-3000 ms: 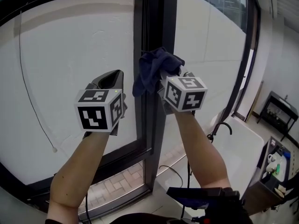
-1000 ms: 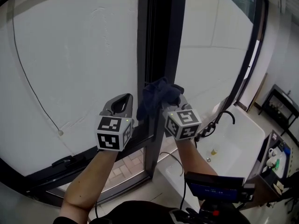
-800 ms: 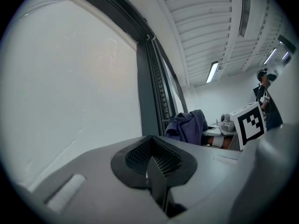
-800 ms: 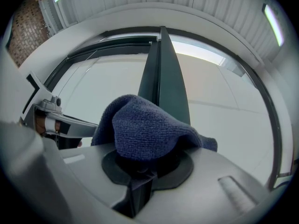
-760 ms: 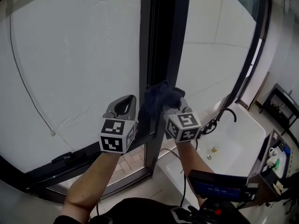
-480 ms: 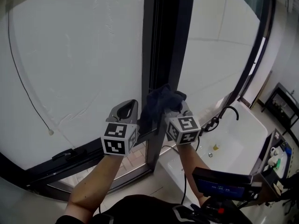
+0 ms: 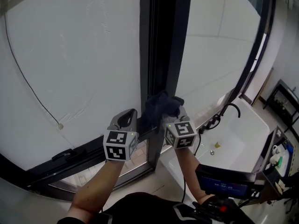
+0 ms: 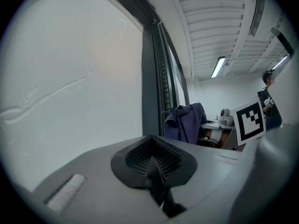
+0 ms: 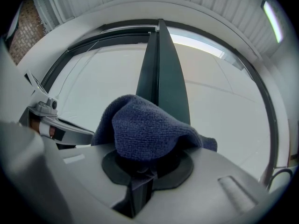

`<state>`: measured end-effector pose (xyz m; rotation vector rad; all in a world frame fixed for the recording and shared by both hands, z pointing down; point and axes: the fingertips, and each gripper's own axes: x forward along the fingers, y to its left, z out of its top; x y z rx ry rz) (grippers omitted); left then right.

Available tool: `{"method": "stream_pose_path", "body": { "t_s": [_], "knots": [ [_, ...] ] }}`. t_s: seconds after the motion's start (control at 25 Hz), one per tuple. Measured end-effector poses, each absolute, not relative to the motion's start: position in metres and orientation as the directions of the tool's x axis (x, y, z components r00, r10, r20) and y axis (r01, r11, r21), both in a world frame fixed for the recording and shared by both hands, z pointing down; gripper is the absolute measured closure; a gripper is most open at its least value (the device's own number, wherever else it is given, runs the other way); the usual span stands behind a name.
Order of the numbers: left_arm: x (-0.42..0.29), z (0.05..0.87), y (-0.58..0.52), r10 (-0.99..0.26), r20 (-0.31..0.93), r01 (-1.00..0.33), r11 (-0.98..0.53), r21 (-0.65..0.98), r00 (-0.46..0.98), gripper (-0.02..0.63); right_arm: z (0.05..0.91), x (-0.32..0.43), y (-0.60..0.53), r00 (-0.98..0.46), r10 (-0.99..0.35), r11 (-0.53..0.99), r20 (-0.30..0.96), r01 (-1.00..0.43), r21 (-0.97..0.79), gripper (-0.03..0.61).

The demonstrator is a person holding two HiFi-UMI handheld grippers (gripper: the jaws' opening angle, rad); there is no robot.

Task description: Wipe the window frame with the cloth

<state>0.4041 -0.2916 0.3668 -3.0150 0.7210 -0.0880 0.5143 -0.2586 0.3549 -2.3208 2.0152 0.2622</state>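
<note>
Dark window frame [image 7: 161, 55], navy cloth [image 7: 161, 107] pinched in right claw [image 7: 172, 116] against it, left claw [image 7: 126, 119] pressed together, empty.

The right tool [image 7: 169, 115] and its cloth [image 7: 161, 105] now sit much lower on the upright of the window frame [image 7: 161, 41] than three seconds ago, down at the level of the lower rail [image 7: 70, 155]. The left tool [image 7: 126, 119] has dropped alongside it, staying just left of the cloth.
</note>
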Motion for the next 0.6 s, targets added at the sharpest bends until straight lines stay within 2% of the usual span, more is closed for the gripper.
{"method": "stream_pose_path", "body": {
  "t_s": [0.6],
  "knots": [
    [0.407,0.404,-0.289,-0.458,0.101,-0.453,-0.889,-0.064,0.883,0.620,0.400,0.516,-0.260,0.107,-0.988,-0.113,-0.112,-0.993,0.042,0.531]
  ]
}}
